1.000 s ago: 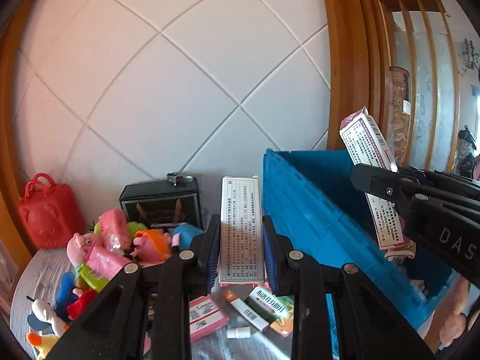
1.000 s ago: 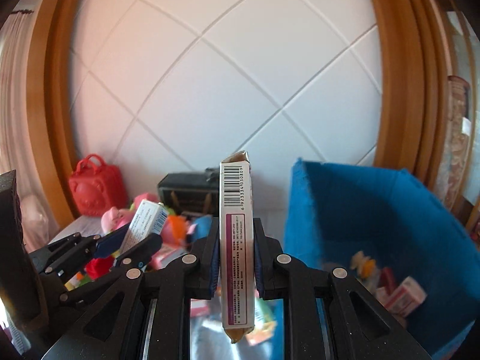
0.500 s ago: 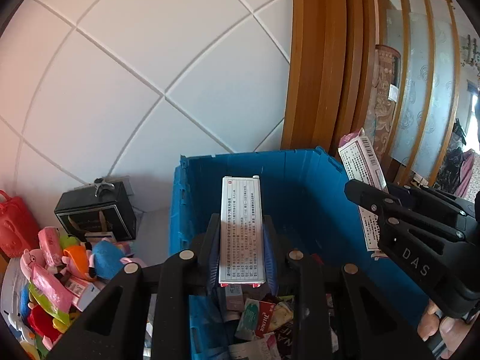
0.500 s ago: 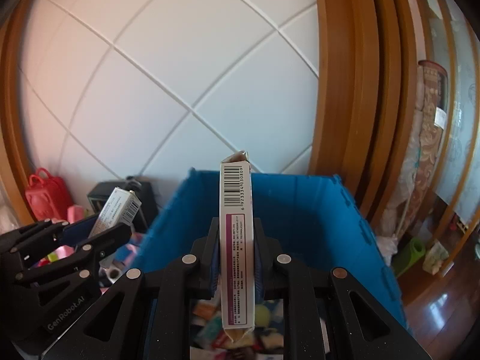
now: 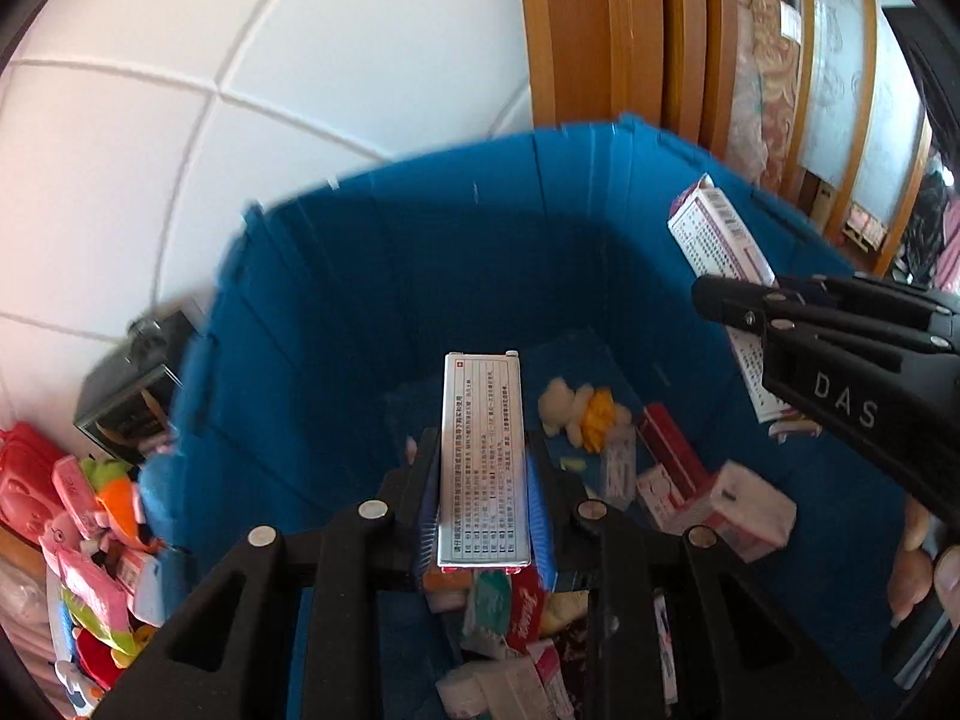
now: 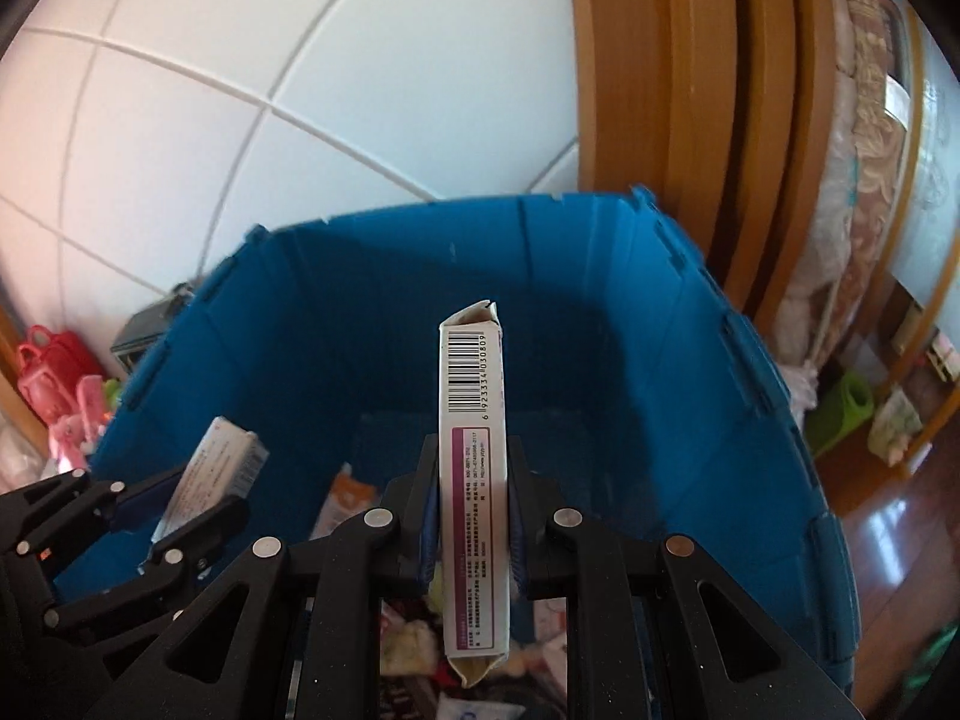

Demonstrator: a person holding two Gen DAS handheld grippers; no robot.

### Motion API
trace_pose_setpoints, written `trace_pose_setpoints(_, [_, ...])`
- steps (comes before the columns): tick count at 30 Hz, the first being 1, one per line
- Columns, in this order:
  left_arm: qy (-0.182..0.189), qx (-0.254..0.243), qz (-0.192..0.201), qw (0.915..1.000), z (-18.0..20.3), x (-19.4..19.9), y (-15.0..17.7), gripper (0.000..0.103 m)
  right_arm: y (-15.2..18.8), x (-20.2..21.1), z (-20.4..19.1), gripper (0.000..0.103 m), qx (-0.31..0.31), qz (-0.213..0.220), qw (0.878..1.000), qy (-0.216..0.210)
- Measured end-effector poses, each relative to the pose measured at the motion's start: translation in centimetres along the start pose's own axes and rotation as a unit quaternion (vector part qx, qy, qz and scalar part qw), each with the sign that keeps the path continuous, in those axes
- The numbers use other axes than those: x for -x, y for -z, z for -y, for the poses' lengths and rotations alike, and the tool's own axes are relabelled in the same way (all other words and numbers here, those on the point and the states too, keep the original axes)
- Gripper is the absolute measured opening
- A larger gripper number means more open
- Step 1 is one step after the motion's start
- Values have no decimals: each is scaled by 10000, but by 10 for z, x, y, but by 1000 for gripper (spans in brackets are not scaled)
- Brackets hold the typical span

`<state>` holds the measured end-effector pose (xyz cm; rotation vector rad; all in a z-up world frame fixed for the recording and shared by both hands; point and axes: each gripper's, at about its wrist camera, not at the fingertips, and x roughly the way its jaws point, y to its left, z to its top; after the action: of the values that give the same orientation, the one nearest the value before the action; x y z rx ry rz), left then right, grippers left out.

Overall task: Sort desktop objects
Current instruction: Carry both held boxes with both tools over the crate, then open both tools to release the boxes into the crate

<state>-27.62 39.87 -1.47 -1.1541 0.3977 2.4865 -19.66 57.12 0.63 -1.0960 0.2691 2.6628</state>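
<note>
My left gripper (image 5: pixel 483 456) is shut on a silver medicine box (image 5: pixel 483 450) with printed text, held flat over the open blue crate (image 5: pixel 372 276). My right gripper (image 6: pixel 471 480) is shut on a white and purple medicine box (image 6: pixel 473 420) that stands on edge with its barcode facing up, also over the blue crate (image 6: pixel 600 312). In the left wrist view the right gripper (image 5: pixel 750 312) enters from the right with its box (image 5: pixel 717 234). The left gripper (image 6: pixel 180 498) and its box (image 6: pixel 210 474) show at the lower left of the right wrist view.
Several small boxes and a yellow and white plush (image 5: pixel 579 414) lie on the crate's floor. Left of the crate are plush toys (image 5: pixel 90 510), a red toy bag (image 6: pixel 51 369) and a black box (image 5: pixel 135 390). A white tiled wall and wooden frame (image 6: pixel 672 90) stand behind.
Both grippers have swung right from the toy pile and tipped downward, still holding their boxes. They now hang over the crate's inside, whose contents have come into view.
</note>
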Motion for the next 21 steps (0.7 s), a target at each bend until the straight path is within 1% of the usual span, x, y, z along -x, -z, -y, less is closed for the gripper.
trace_pose_setpoints(2, [70,33,-286,9996,1,-11,4,25,7,-8,-3,18,97,-228,9995,169])
trace_pose_setpoints(5, [-74,-47,-609,9981,4,-24,10,26,20,-28,-11,18,315,-679,9965,362])
trace_pose_setpoints(7, [-51,-18,-805,9967,4,-31,13,26,26,-36,-13,18,387,-898,9943,428])
trace_pose_setpoints(10, [64,114,-977,9951,2,-37,17,26,32,-43,-8,18,374,-1002,9929,523])
trace_pose_setpoints(14, [18,113,-1013,9948,3,-39,19,26,34,-42,0,19,255,-1021,9930,543])
trace_pose_setpoints(16, [-12,58,-995,9950,4,-40,18,26,31,-40,-1,28,253,-1003,9930,567])
trace_pose_setpoints(17, [-24,42,-981,9952,3,-40,17,26,32,-38,-2,43,258,-991,9929,600])
trace_pose_setpoints(18, [-38,36,-969,9953,3,-40,18,26,32,-36,-3,61,267,-975,9930,615])
trace_pose_setpoints(20, [-42,50,-961,9953,4,-40,18,26,32,-35,-3,77,285,-937,9930,660])
trace_pose_setpoints(21, [-36,71,-963,9953,2,-40,18,26,32,-34,-4,80,301,-911,9930,695])
